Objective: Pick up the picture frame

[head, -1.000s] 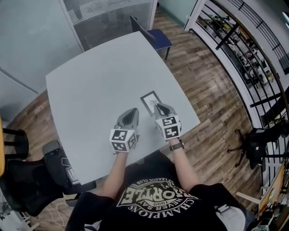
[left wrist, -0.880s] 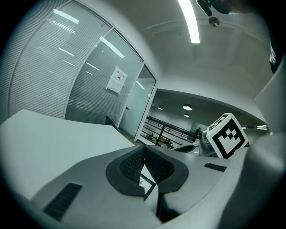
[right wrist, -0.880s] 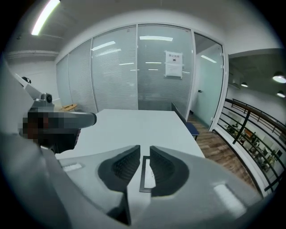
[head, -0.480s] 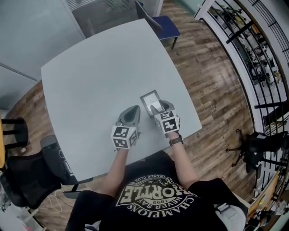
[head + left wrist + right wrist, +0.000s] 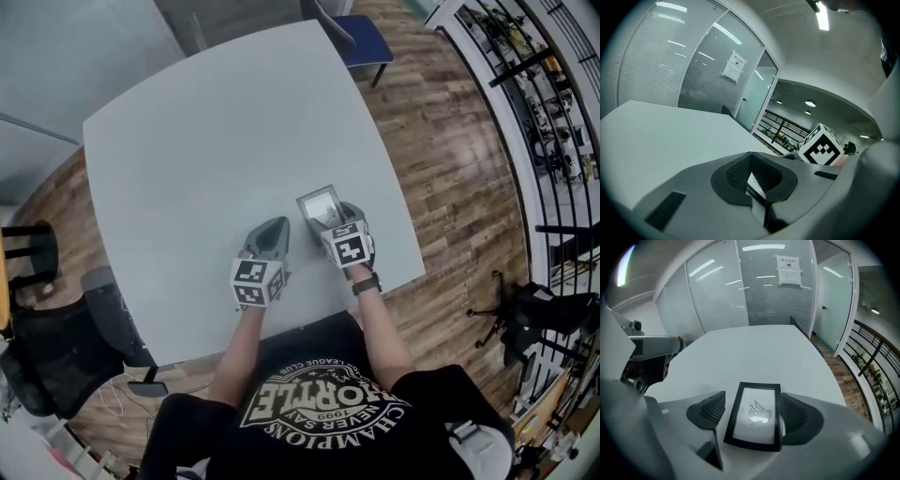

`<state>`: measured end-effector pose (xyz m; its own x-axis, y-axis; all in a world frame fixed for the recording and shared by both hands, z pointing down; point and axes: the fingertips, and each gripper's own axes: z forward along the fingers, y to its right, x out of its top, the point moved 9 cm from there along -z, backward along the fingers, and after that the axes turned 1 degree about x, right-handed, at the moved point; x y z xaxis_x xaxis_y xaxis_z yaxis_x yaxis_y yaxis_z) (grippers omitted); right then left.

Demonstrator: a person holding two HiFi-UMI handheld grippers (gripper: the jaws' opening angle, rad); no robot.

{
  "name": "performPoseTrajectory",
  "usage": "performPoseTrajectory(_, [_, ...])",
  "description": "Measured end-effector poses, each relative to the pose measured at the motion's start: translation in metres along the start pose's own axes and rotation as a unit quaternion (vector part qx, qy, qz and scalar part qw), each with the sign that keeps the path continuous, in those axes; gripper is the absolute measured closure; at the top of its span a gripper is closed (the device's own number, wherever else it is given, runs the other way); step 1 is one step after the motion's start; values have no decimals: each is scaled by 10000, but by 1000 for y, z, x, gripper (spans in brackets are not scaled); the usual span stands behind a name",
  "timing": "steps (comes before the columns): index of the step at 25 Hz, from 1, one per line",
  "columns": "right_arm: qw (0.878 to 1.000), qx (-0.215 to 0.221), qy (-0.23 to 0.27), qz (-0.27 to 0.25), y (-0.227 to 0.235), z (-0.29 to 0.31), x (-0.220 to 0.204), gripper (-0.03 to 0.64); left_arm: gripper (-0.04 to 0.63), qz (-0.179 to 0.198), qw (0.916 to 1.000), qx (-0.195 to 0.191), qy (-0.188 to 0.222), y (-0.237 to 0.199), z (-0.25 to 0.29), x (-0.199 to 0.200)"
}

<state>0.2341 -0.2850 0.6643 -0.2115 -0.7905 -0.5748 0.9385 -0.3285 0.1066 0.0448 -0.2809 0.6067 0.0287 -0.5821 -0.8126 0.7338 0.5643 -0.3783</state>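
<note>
The picture frame [image 5: 319,202] is a small black-edged frame with a white print, lying flat on the grey table [image 5: 206,131] near its front right edge. In the right gripper view the picture frame [image 5: 754,416] lies between my right gripper's [image 5: 753,401] jaws, which are opening. The left pad stands clear of it and the right pad is close beside its edge. In the head view my right gripper [image 5: 335,215] points down at the frame's near end. My left gripper [image 5: 275,229] hangs just left of it over bare table, its jaws [image 5: 751,154] shut on nothing.
A blue chair [image 5: 364,36] stands at the table's far edge. A black office chair [image 5: 52,361] is at the near left. A black railing [image 5: 525,112] runs along the right over the wooden floor. The table's front edge lies just behind both grippers.
Both grippers have come down towards the table. The right gripper's jaws have spread and now straddle the near end of the frame. The left gripper stays shut.
</note>
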Motion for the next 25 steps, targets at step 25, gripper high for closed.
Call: performPoseTrajectory(25, [9940, -220, -1065, 142, 1, 82, -9, 38, 591, -209, 9991, 149, -330, -48, 32, -6])
